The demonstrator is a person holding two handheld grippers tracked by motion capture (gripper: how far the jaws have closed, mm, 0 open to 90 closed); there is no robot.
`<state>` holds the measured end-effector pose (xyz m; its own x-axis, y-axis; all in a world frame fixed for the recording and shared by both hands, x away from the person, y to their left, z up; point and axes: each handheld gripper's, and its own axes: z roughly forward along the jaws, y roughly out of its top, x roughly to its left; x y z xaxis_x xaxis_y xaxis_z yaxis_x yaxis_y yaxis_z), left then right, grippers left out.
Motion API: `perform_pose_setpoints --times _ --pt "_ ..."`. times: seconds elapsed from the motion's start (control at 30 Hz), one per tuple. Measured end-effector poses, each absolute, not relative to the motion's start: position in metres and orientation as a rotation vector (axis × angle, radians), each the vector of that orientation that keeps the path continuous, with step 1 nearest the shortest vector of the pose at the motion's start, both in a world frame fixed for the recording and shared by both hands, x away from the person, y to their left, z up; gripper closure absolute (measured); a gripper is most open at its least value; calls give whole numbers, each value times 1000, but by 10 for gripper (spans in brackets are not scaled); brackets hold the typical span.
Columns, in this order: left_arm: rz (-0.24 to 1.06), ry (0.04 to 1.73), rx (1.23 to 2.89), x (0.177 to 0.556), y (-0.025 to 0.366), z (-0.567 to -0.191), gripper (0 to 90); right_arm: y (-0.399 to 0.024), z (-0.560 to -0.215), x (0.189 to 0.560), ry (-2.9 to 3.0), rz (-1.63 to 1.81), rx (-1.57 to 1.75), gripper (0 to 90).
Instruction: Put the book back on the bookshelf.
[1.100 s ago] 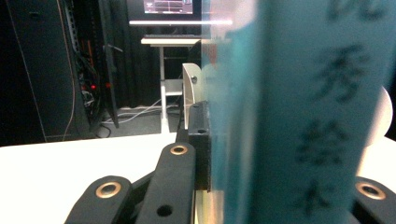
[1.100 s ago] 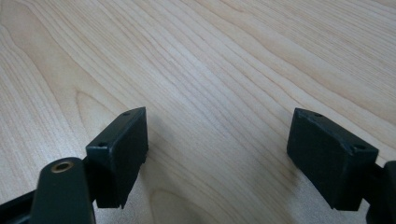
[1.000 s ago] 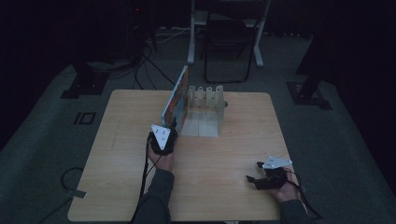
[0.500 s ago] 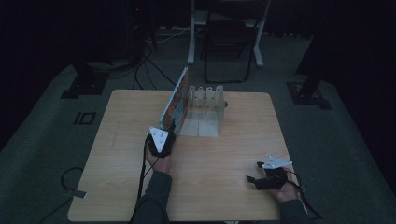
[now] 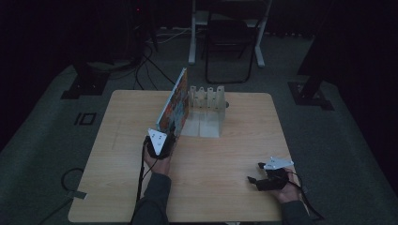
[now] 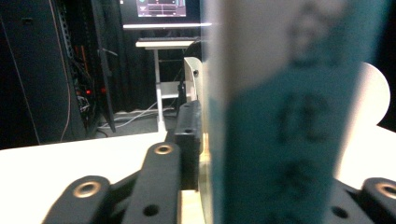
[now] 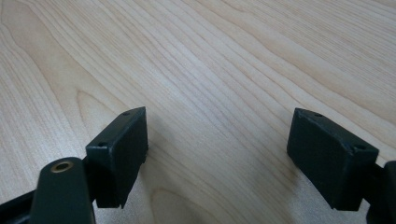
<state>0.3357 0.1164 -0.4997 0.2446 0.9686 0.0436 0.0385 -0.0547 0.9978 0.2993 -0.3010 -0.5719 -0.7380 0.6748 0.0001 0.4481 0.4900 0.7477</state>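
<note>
Book (image 5: 174,104) standing on edge near the table's (image 5: 234,187) far-edge middle, leaning against a white slotted rack (image 5: 206,108), left gripper (image 5: 159,140) jaws just opening, book's spine between them, right gripper (image 5: 270,174) spread, empty, near right corner.

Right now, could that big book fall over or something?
Yes, it might. The book stands on edge against the white rack, and the left tool's jaws have just been opening around its spine; if it leans left it could tip flat. The right tool rests far away, too far to catch it.
</note>
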Motion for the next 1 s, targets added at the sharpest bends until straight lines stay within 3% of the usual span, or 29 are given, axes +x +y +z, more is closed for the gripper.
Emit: perform_pose_setpoints --times 0.13,0.67,1.0 --pt "1028 1027 1387 334 118 -503 625 -301 -572 299 2445 1099 950 201" --pt "1027 997 1392 323 128 -502 494 -301 -572 299 2446 1099 945 200" --pt "957 956 1412 315 138 -494 445 -301 -572 299 2446 1100 945 200"
